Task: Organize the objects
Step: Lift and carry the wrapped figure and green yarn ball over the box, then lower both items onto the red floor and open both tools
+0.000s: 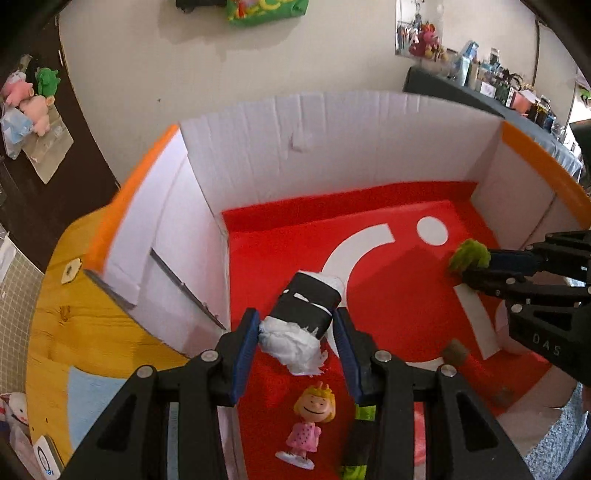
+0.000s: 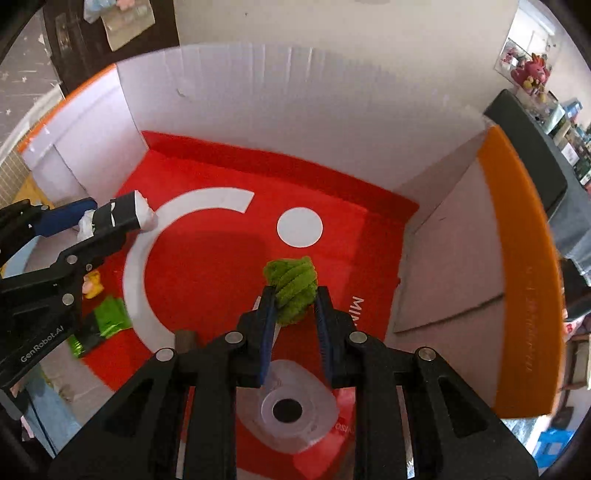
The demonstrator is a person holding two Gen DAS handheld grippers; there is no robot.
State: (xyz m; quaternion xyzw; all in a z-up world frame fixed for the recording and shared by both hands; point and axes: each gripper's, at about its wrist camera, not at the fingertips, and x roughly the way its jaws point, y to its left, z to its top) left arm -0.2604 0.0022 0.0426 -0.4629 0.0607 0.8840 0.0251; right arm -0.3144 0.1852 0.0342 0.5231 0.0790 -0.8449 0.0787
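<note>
Both grippers, left gripper point(image 1: 298, 328) and right gripper point(image 2: 293, 310), are built black, blue-padded, silver-screwed; "GenRobot.AI" is printed white.

This looks like a toy or collectibles shop, or a hobby room set up like one. A long dark-clothed display table point(image 1: 480, 94) along the wall is crowded with small boxed items, a clear case point(image 1: 419, 33) holds colourful figurines, and bagged plush toys point(image 1: 26, 107) lie on a dark shelf. A round wooden worktop point(image 1: 85, 314) carries a white cardboard box point(image 1: 332, 147).
</note>
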